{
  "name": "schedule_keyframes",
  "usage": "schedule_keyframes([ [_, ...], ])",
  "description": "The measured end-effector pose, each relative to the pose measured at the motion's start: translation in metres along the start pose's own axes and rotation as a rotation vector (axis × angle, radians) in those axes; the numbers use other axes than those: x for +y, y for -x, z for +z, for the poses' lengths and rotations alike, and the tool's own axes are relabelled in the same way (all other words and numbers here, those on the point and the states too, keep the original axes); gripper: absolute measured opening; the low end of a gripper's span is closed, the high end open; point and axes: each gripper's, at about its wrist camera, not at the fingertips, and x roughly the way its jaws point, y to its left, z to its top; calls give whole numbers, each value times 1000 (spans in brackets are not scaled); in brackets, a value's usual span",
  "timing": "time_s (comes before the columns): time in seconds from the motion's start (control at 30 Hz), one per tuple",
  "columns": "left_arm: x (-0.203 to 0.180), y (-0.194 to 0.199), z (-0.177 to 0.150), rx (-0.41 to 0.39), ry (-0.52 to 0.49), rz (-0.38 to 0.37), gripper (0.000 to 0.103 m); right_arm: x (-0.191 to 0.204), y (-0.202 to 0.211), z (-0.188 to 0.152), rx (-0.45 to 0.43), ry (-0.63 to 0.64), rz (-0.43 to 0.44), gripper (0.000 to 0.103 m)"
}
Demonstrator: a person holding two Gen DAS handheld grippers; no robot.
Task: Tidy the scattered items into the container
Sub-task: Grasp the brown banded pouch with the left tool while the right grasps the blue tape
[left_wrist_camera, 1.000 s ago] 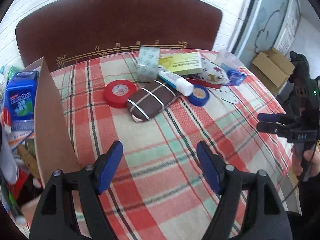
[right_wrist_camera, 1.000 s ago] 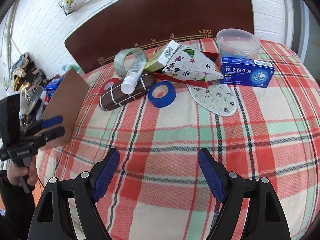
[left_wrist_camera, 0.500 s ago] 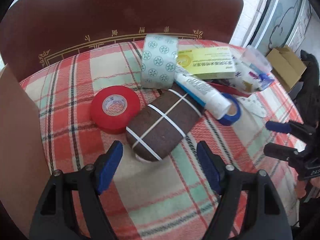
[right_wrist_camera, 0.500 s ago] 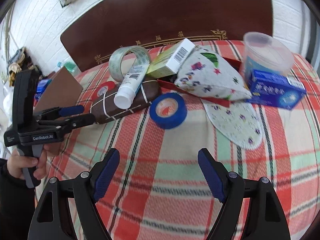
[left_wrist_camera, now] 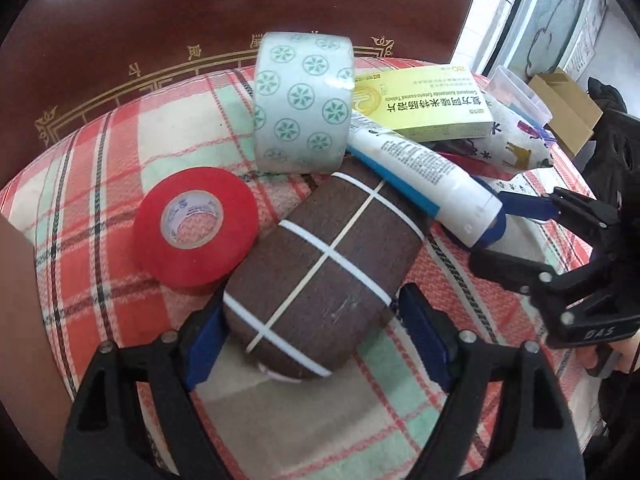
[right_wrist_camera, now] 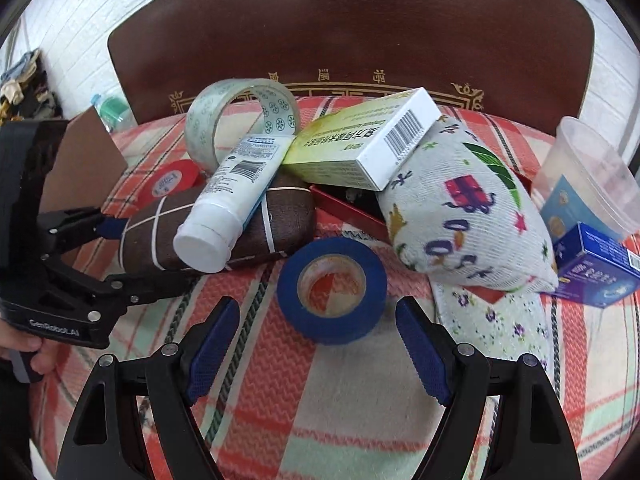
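A brown case (left_wrist_camera: 320, 276) bound with white rubber bands lies on the plaid cloth (left_wrist_camera: 280, 412). Its near end sits between the fingers of my left gripper (left_wrist_camera: 316, 344), whose jaws are opening; the blue pads stand beside it. A white tube (left_wrist_camera: 424, 184) rests across the case's far end. My right gripper (right_wrist_camera: 318, 344) is open, with a blue tape roll (right_wrist_camera: 332, 290) just ahead of its fingertips. From the right wrist view the left gripper (right_wrist_camera: 136, 252) straddles the case (right_wrist_camera: 216, 224). A cardboard container flap (right_wrist_camera: 80, 160) stands at the left.
Red tape (left_wrist_camera: 196, 232) lies left of the case, with patterned clear tape (left_wrist_camera: 304, 108) behind it. A yellow-green box (right_wrist_camera: 360, 140) leans on a printed sock (right_wrist_camera: 460, 208) over a red tray (right_wrist_camera: 348, 208). A plastic cup (right_wrist_camera: 592, 176) and blue box (right_wrist_camera: 596, 272) sit right. A brown chair back (right_wrist_camera: 348, 28) rises behind.
Both grippers have moved forward and down to the pile. The left one now has the brown case between its slightly wider fingers; the right has come close to the blue tape.
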Motion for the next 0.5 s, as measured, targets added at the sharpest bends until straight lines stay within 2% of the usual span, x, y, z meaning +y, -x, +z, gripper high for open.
schedule_keyframes([
  [0.23, -3, -2, 2, 4, -22, 38, 83, 3, -11, 6, -18, 21, -10, 81],
  [0.3, -4, -1, 2, 3, -16, 44, 82, 2, -11, 5, -23, 18, -21, 74],
  [0.37, -5, 0, 0, 9, -5, 51, 80, -1, -9, 4, -28, 9, -45, 61],
  [0.5, -11, 8, -5, 29, -8, 41, 73, -6, -4, 1, -28, -13, -42, 61],
])
